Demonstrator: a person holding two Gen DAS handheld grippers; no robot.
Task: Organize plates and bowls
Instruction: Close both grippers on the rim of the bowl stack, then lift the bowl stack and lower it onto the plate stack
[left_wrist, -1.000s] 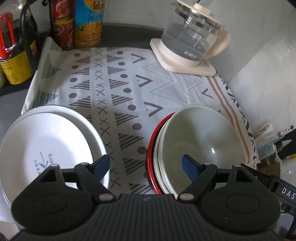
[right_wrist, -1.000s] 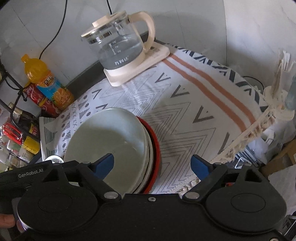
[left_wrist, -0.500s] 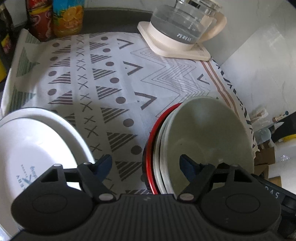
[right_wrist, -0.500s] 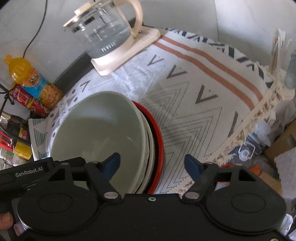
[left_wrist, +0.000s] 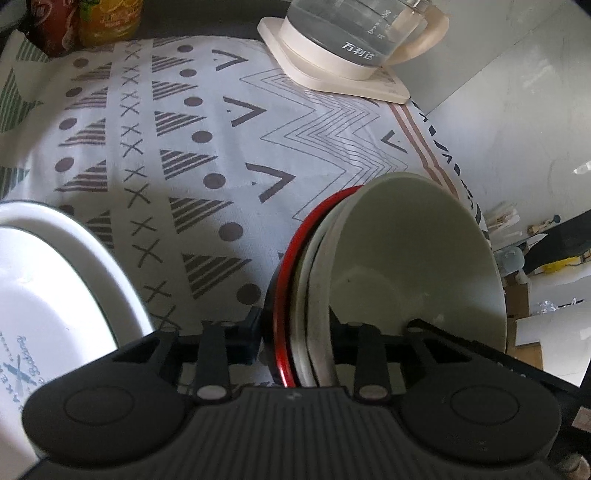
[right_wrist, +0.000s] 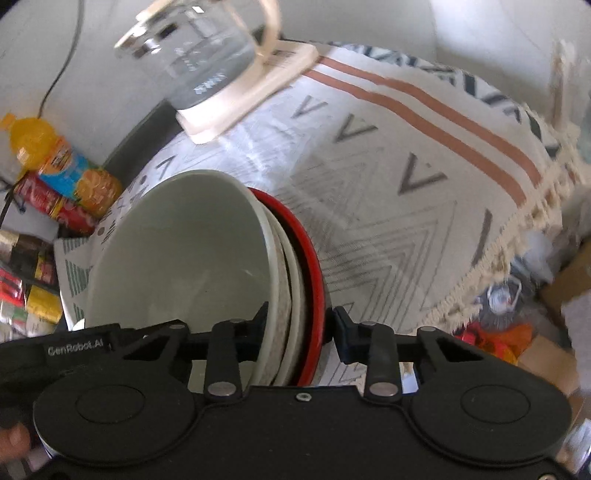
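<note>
At the bottom centre of the frame the left gripper has its jaws closed on the near rim of a stack of bowls, pale green on top, red outermost. White plates fill the lower left. A patterned cloth covers the middle, with a glass kettle at the upper right and bottles at the upper left.

Left tongs and right tongs each clamp opposite rims of 1 stack.

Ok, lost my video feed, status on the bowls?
Left tool and right tool both clamped on bowl stack rim, opposite sides. White plates left of it. Kettle clear behind.
</note>
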